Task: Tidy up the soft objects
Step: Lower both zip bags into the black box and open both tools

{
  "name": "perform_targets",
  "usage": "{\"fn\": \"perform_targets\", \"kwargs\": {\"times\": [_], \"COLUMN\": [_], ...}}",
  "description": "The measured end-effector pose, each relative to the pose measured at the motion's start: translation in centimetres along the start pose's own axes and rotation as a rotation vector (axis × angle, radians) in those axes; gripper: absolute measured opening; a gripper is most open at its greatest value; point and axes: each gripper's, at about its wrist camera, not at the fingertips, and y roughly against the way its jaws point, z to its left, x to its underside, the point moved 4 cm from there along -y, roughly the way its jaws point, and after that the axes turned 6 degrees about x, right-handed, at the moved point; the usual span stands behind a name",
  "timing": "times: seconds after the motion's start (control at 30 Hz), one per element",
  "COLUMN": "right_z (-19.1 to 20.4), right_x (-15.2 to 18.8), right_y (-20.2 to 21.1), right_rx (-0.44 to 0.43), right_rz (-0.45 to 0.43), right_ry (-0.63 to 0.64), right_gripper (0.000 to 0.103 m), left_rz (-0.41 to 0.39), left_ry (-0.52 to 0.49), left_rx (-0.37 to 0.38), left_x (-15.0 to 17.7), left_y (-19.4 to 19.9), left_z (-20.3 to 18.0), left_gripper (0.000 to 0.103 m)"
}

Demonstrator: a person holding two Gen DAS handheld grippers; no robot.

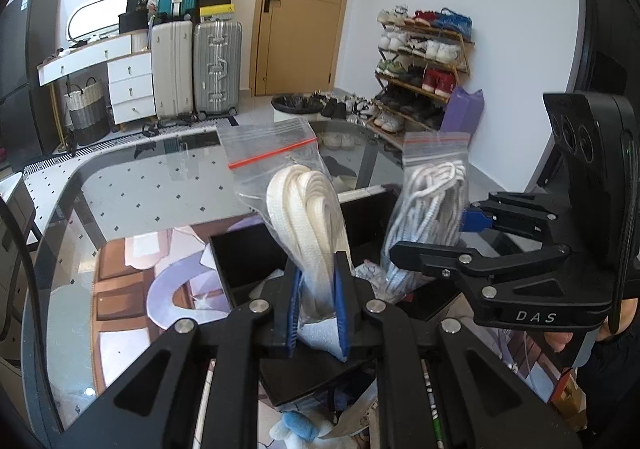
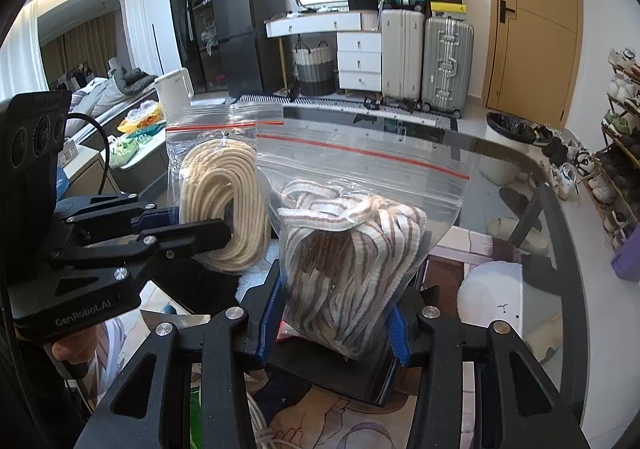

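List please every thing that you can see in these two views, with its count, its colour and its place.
Bag of flat laces: one, clear bag, white laces, in left gripper.
Bag of striped laces: one, clear bag, white and brown laces, in right gripper.
Black box: one, under the bags.
Glass table: one, dark rim.
Suitcases: three; teal, white, silver; far wall.
Shoe rack: one, wooden, right of the door.
Left gripper: black, blue fingers, shut.
Right gripper: black, shut.

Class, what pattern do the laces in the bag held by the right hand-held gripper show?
White with brown stripes; the striped laces show best in the right wrist view.
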Motion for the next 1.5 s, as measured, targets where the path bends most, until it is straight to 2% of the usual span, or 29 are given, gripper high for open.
{"fn": "perform_targets", "kwargs": {"times": [0.43, 0.6, 0.8, 0.93, 1.0, 1.03, 1.13, 1.33, 1.4, 1.47, 1.5], "right_z": [-0.4, -0.6, -0.5, -0.2, -0.5, -0.8, -1.3, -1.6, -1.6, -1.6, -1.6], "right_x": [-0.3, -0.6, -1.2, -1.1, -1.0, -0.9, -0.9, -0.6, -0.5, -0.4, -0.3], "right_y": [-2.5, -3.1, -3.6, -2.8, -2.2, -1.9, -1.2, -0.3, 0.0, 0.5, 0.7], "right_rx": [-0.026, -0.041, -0.02, -0.007, -0.01, 0.003, 0.011, 0.028, 0.032, 0.04, 0.043], "right_rz": [0.114, 0.158, 0.159, 0.107, 0.089, 0.077, 0.059, 0.031, 0.021, 0.004, -0.003], "right_ry": [-0.013, -0.015, -0.012, 0.014, 0.011, 0.012, 0.007, 0.018, 0.018, 0.02, 0.019], "right_gripper": [0.045, 0.045, 0.045, 0.05, 0.051, 0.051, 0.053, 0.062, 0.064, 0.07, 0.077], "left_rz": [0.117, 0.132, 0.148, 0.151, 0.148, 0.145, 0.119, 0.07, 0.06, 0.042, 0.036], "left_ry": [0.008, 0.0, -0.008, -0.029, -0.031, -0.033, -0.034, -0.038, -0.035, -0.031, -0.029], "left_rx": [0.025, 0.028, 0.024, 0.011, 0.01, 0.004, -0.004, -0.045, -0.065, -0.08, -0.084], "left_x": [1.4, 1.5, 1.8, 1.8, 1.8, 1.7, 1.5, 1.0, 1.0, 1.0, 1.0], "left_y": [-1.9, -2.0, -1.7, -1.4, -1.0, -0.9, -0.1, 1.1, 1.4, 1.7, 1.9], "left_z": [-0.6, -0.9, -1.3, -1.4, -1.4, -1.4, -1.2, -0.5, -0.2, 0.0, 0.2], "left_gripper": [0.013, 0.013, 0.013, 0.015, 0.018, 0.022, 0.042, 0.046, 0.051, 0.052, 0.053]}}
